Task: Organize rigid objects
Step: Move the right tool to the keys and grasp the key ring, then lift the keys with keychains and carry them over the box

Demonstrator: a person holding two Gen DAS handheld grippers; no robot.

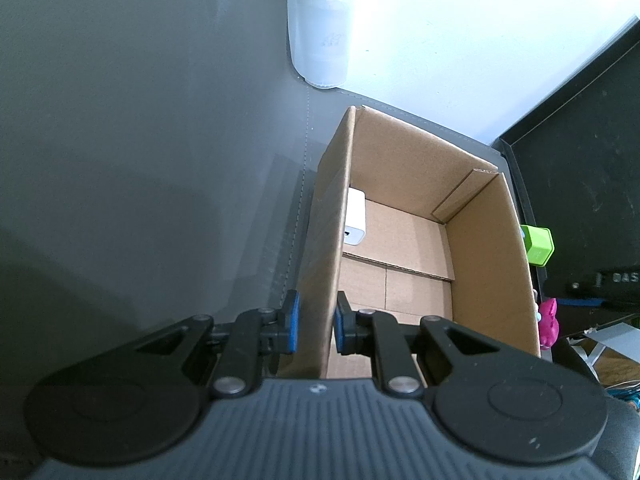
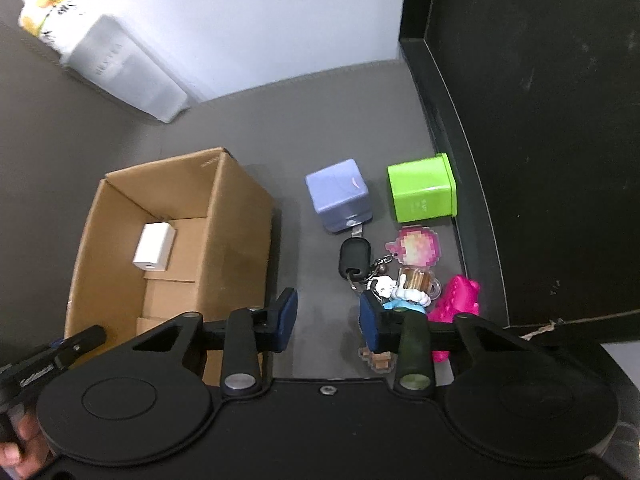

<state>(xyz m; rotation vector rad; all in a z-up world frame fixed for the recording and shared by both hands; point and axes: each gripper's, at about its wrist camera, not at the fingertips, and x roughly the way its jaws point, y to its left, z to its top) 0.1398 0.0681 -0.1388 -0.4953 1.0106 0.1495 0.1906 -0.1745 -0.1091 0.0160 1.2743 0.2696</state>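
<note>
The left gripper [image 1: 316, 322] pinches the cardboard box's [image 2: 240, 216] near-left wall. The right gripper [image 2: 328, 316], fingers spread over bare mat, hovers left of the car key [image 2: 354, 258], which lies right of the box.

Charger [image 2: 154, 252] inside cardboard box [image 2: 240, 216]; cubes, keys [image 2: 354, 258] right of box.

From my right wrist view, a bare strip of grey mat [image 2: 316, 152] ran between the cardboard box [image 2: 240, 216] on the left and the clutter on the right. There the lilac cube [image 2: 338, 194], green tin [image 2: 420, 192], car key [image 2: 354, 258], keychain charms [image 2: 404, 280] and pink toy [image 2: 460, 300] crowded against the black wall [image 2: 520, 120]. The box stood open-topped, holding only a white charger [image 2: 154, 252] at its far left. Left of the box, open mat reached a translucent bottle [image 1: 320, 24] far off.
</note>
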